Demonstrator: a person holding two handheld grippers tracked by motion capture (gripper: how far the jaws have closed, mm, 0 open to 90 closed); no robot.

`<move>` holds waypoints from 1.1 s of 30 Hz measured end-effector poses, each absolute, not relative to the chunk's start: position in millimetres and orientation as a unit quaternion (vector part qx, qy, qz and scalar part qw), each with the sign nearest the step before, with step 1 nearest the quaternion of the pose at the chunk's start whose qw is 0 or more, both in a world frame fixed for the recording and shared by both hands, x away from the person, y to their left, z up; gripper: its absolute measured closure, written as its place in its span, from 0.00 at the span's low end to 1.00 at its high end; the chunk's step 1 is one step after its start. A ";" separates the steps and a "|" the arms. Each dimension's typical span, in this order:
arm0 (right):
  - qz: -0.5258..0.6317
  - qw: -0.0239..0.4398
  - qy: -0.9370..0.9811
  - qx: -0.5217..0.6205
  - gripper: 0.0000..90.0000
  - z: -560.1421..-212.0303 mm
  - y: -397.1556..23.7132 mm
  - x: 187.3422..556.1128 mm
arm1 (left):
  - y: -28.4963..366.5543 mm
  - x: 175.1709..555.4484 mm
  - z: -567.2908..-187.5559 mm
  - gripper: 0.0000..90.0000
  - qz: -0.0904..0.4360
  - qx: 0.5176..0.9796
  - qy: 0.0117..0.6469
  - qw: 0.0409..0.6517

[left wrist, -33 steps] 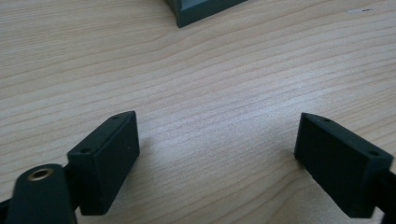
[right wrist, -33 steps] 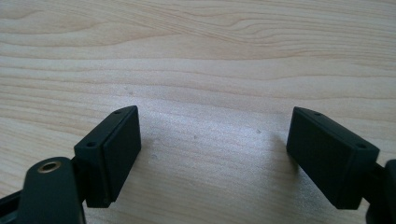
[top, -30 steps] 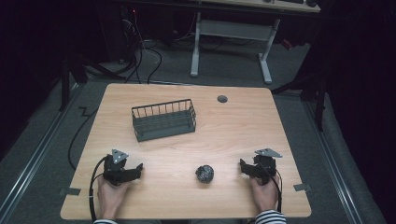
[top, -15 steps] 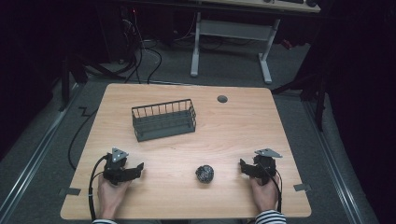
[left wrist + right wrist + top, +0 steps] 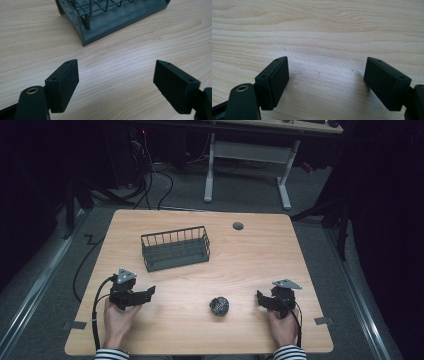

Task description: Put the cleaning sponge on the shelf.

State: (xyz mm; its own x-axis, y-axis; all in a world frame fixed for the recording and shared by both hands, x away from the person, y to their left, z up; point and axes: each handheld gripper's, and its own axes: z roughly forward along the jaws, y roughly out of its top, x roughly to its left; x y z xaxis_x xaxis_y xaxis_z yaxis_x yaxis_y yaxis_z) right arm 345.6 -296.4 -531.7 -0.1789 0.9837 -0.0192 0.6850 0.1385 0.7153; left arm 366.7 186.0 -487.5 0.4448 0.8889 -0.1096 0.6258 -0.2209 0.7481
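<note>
A dark, knobbly ball [image 5: 219, 305] lies on the wooden table [image 5: 250, 260] near its front edge, between my two grippers. A dark wire basket [image 5: 175, 247] stands upright left of the middle; its near corner [image 5: 100, 25] lies ahead of my left gripper. My left gripper [image 5: 148, 293] [image 5: 116, 75] hovers a little above the wood at the front left, open, with nothing between its jaws, which have just been closing slightly. At the front right, my right gripper [image 5: 260, 298] [image 5: 325, 75] sits low over bare wood, open and empty, its jaws also just closing a little.
A small round cable hole [image 5: 238, 226] is in the tabletop at the back right. Cables trail off the table's left edge [image 5: 85, 270]. A desk frame [image 5: 245, 165] stands on the floor beyond the table.
My left gripper has lifted slightly off the table. The right hand, the ball and the basket have stayed where they were.
</note>
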 end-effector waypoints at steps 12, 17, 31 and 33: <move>0.294 0.255 0.711 0.585 0.24 -531.7 -296.3 345.2 | 191.6 378.6 -460.3 0.23 0.166 0.752 0.506 0.389; 0.293 0.255 0.712 0.585 0.24 -531.7 -296.2 345.1 | 192.7 385.4 -448.8 0.23 0.170 0.748 0.510 0.388; 0.293 0.254 0.713 0.585 0.24 -531.6 -295.9 344.8 | 189.3 408.7 -433.5 0.25 0.178 0.744 0.517 0.383; 0.293 0.254 0.712 0.585 0.24 -531.6 -295.9 344.8 | 188.2 413.6 -431.0 0.26 0.173 0.743 0.519 0.385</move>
State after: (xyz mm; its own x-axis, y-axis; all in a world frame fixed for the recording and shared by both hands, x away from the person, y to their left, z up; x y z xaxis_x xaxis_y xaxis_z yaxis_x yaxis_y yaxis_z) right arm 344.8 -295.9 -531.6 -0.1868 0.9822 -0.0192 0.6847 0.1441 0.7145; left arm 413.6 188.2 -431.0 0.4021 0.9045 -0.1419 0.6372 -0.1652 0.7528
